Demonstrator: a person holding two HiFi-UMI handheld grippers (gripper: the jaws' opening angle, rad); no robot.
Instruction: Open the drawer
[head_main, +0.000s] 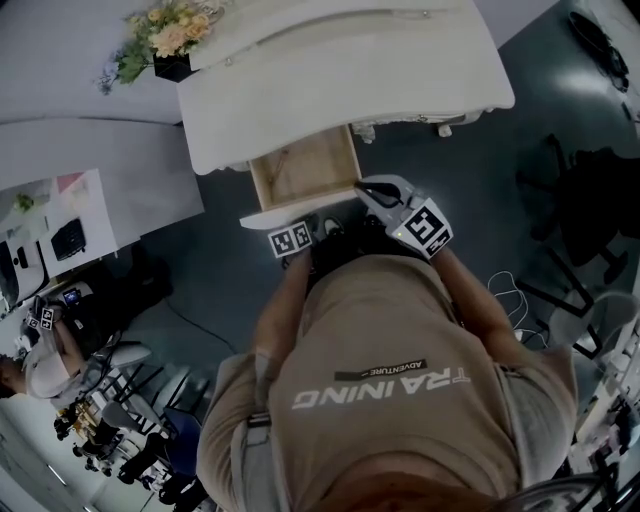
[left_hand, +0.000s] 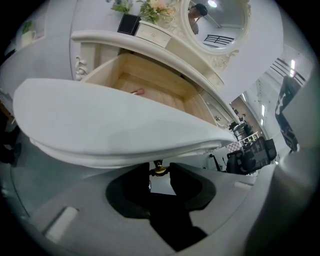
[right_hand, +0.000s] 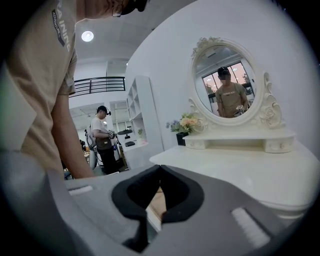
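My left hand-held gripper (left_hand: 159, 172) is clenched on the brass knob (left_hand: 159, 169) of the drawer (head_main: 305, 170), which stands pulled out at upper centre of the head view. A straight, level pull without twisting seems best. My right hand-held gripper (right_hand: 160, 169) is closed and empty.

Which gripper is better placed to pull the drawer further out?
Left. The left gripper is shut on the brass knob of the drawer; the right gripper is shut, empty, beside it.
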